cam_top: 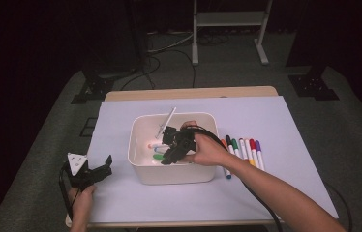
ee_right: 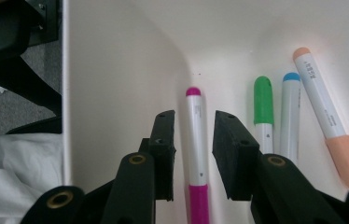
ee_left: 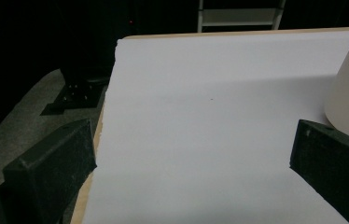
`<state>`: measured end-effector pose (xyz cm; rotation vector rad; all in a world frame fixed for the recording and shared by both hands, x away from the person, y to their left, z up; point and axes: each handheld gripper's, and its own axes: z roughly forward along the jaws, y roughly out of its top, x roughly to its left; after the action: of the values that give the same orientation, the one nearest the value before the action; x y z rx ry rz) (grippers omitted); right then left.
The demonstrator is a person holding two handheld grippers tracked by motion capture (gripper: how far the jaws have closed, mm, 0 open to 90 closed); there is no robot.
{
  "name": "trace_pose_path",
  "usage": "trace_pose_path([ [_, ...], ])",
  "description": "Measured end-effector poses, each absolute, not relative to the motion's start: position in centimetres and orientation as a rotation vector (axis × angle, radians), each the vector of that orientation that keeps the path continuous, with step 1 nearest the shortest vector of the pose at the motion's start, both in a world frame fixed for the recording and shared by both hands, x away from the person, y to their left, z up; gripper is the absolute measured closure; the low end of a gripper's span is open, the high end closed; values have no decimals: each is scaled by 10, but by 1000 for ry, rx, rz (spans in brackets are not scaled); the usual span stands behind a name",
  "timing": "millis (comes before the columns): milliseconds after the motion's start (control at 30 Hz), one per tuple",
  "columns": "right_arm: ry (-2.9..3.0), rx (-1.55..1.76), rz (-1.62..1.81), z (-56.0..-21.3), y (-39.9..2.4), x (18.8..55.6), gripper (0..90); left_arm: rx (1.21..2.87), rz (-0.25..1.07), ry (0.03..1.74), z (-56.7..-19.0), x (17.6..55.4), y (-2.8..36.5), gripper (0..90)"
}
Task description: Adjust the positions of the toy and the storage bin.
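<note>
From above, my right claw (cam_top: 169,145) dips into the white bin (cam_top: 140,166) on the paper-covered table (cam_top: 276,121); my left claw (cam_top: 97,170) rests spread near the table's left edge. Along my left claw: bare paper between wide jaws. Along my right claw (ee_right: 193,154): jaws slightly parted around a pink marker (ee_right: 196,135) on the bin floor, pads clear of it.

High view above the table's near side, both tool views close, all sharing the white bin (cam_top: 172,171).
</note>
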<state>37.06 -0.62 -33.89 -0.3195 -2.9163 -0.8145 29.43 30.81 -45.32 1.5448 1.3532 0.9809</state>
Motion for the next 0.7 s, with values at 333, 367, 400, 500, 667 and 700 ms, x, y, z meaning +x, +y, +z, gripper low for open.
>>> trace_pose_path([
  [333, -2876, -409, -992, -303, -51, 366, 632, 1553, 981, 1352, -453, 294, 307, 0],
  [367, -2879, -421, -1008, -300, -57, 366, 628, 1553, 982, 1352, -453, 294, 307, 0],
  [400, -2875, -436, -1024, -298, -64, 365, 620, 1553, 983, 1352, -453, 294, 307, 0],
  [500, -2874, -492, -1058, -292, -86, 364, 600, 1554, 983, 1352, -453, 294, 307, 0],
  [667, -2861, -591, -1110, -288, -125, 363, 572, 1557, 989, 1350, -453, 294, 307, 0],
  [700, -2859, -612, -1118, -288, -133, 363, 568, 1560, 989, 1349, -453, 294, 307, 0],
])
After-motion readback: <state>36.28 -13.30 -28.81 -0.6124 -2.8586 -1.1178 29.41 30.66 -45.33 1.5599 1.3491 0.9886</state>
